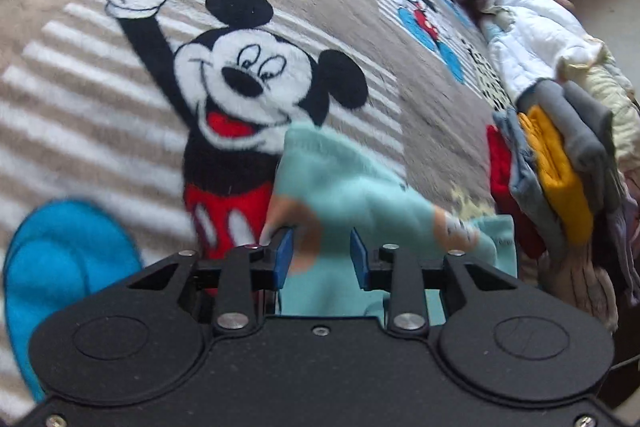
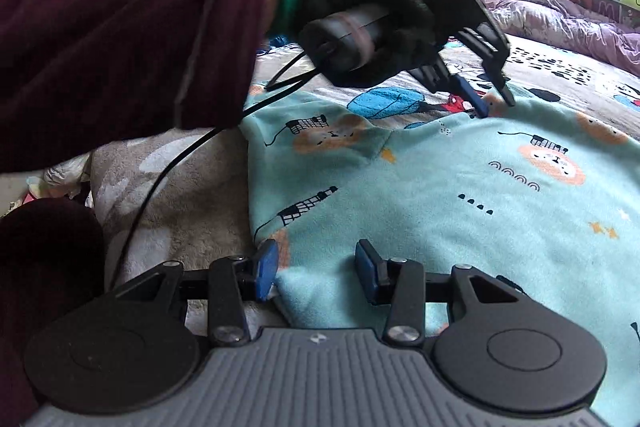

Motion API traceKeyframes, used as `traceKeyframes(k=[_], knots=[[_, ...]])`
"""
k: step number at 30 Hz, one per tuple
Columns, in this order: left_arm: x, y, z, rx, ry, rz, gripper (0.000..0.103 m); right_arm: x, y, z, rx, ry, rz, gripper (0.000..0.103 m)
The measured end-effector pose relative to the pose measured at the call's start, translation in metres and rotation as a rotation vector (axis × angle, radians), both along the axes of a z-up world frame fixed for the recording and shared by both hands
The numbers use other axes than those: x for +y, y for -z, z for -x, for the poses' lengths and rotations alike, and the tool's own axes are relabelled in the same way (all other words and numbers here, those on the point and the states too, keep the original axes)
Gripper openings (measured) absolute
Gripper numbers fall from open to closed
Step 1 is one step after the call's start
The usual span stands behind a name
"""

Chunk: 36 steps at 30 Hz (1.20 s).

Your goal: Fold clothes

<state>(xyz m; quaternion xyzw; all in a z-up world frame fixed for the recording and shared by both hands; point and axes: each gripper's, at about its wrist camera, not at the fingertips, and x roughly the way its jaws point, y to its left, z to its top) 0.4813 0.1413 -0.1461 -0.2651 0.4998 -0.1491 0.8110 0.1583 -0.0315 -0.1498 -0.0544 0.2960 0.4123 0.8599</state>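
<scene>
A mint animal-print garment [image 2: 460, 195] lies spread on the cartoon-mouse blanket [image 1: 120, 107], filling the lower right of the right wrist view. The right tool [image 2: 316, 269] straddles its near corner, jaws part-open, seemingly to pin or lift it. The left tool [image 2: 490, 99], upper centre, reaches the far edge, narrowly open, cloth between its pads yet apparently unpinched. Folded clothes [image 1: 560, 167] wait aside.

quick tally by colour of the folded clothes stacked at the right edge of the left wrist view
Going by what shows in the stack:
grey folded garment: 1
mustard yellow folded garment: 1
blue-grey folded garment: 1
red folded garment: 1
Total: 4. Pieces hidden beneath cannot be counted.
</scene>
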Motion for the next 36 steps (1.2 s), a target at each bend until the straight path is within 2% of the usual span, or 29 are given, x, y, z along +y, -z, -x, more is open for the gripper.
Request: traceKeyframes(k=[2,6,8,10,14,17,19,25,29,34,36], knots=[[0.000,0.001,-0.015,0.009,-0.022,0.012,0.031,-0.001,0.000,-0.001,0.004,0.000,-0.003,0.044],[-0.002,-0.006,-0.036,-0.031,-0.096,0.010,0.031,0.000,0.000,0.000,0.007,0.004,-0.005,0.045],[-0.008,-0.016,-0.038,-0.087,-0.132,-0.017,0.039,-0.001,0.000,-0.003,0.020,0.008,-0.015,0.045],[-0.023,-0.030,-0.035,-0.119,-0.072,-0.064,0.039,-0.003,-0.002,-0.005,0.037,0.014,-0.027,0.044],[-0.071,-0.053,-0.020,-0.176,0.128,-0.210,0.041,-0.012,-0.015,-0.003,0.057,0.017,-0.078,0.043],[-0.108,-0.062,-0.009,-0.228,0.281,-0.334,0.041,-0.031,-0.030,-0.005,0.052,0.027,-0.138,0.043],[-0.130,-0.062,-0.001,-0.253,0.377,-0.399,0.041,-0.048,-0.034,-0.015,0.087,0.054,-0.180,0.043],[-0.188,-0.056,-0.006,-0.272,0.569,-0.435,0.041,-0.103,-0.033,-0.054,0.127,0.209,-0.243,0.044],[-0.227,-0.051,-0.012,-0.278,0.677,-0.445,0.041,-0.125,-0.024,-0.074,0.153,0.283,-0.253,0.044],[-0.272,-0.042,-0.019,-0.287,0.807,-0.454,0.041,-0.128,-0.008,-0.085,0.212,0.303,-0.243,0.044],[-0.288,-0.037,-0.022,-0.296,0.852,-0.483,0.041,-0.124,-0.004,-0.086,0.225,0.294,-0.227,0.045]])
